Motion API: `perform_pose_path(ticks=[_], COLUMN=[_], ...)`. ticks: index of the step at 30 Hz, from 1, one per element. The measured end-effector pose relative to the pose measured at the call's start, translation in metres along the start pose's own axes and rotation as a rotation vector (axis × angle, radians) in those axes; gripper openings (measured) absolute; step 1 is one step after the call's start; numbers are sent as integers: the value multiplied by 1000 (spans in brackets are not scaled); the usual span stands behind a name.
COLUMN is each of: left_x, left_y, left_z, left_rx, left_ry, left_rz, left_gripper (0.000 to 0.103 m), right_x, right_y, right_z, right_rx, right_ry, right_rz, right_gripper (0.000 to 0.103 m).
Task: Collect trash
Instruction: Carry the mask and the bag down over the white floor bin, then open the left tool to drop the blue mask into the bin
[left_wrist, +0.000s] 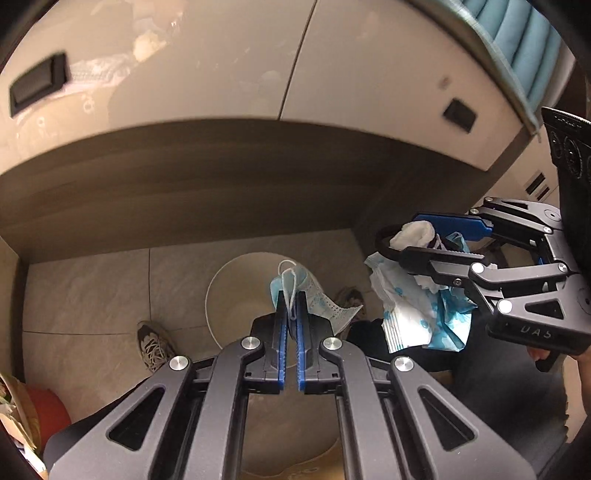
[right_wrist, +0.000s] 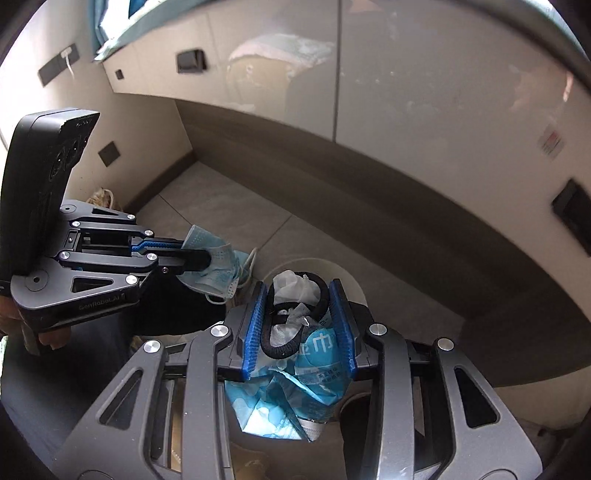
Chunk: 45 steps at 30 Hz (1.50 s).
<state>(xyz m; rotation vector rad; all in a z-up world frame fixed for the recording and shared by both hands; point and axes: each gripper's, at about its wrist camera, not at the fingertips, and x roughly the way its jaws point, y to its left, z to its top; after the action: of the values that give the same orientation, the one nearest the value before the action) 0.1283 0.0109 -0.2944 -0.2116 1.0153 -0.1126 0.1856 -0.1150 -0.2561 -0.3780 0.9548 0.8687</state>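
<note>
"GenRoboLAI" lettering is showing on the left gripper (right_wrist: 207, 264), clamping a pleated blue face mask (left_wrist: 295, 291) mid-frame above the round pale bin (left_wrist: 229, 295). The right gripper (right_wrist: 299, 325) is squeezing a crinkled blue printed tissue packet (right_wrist: 314, 373), black elastic band (right_wrist: 291, 347) and white tissue (right_wrist: 291, 284).

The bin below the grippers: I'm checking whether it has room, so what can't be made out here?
- Inside of the bin: left wrist view, near half hidden by the left gripper and its face mask.
- Bin in right wrist view: mostly covered by the right gripper and its wrapper bundle.
- Bin contents: too dim to tell.
</note>
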Motion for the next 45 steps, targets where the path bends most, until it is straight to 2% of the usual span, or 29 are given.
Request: perform_pose_path(ticks=[8,14,19,24,28,36,37,39,41,45], left_x=[63,103,134,161,173,194,195,195,195,194], left_y=[14,28,43,44,43,50,50,51,55,61], left_z=[-6,-5,1,7,5,-5,-5,-8,-9,-9], left_rx=[19,14,-7,23,44,43,48,51,39,24], left_ry=[88,160,219,249,264,325,326,328,322,309], left_rz=[6,14,5,21,11,-9,-4,-3,-2,10], left_gripper=[3,3,3,3,3,6,9,22,42,62], right_x=[62,110,144,181,192,205,205,201,201,202], right_y=[-14,-34,-48,-64,-71,-70,-70,-72,-71,-71], right_z=[-14,-23,-28,-35,-41,-43,-44,-42,-42,-41], right_rx=[36,99,90,142,159,145,144,142,140,143], right_ry=[54,100,135,206,237,233,234,241,243,245], right_rz=[27,81,76,81,80,76,76,79,78,77], right_gripper=[33,33,33,33,33,33,33,33,33,33])
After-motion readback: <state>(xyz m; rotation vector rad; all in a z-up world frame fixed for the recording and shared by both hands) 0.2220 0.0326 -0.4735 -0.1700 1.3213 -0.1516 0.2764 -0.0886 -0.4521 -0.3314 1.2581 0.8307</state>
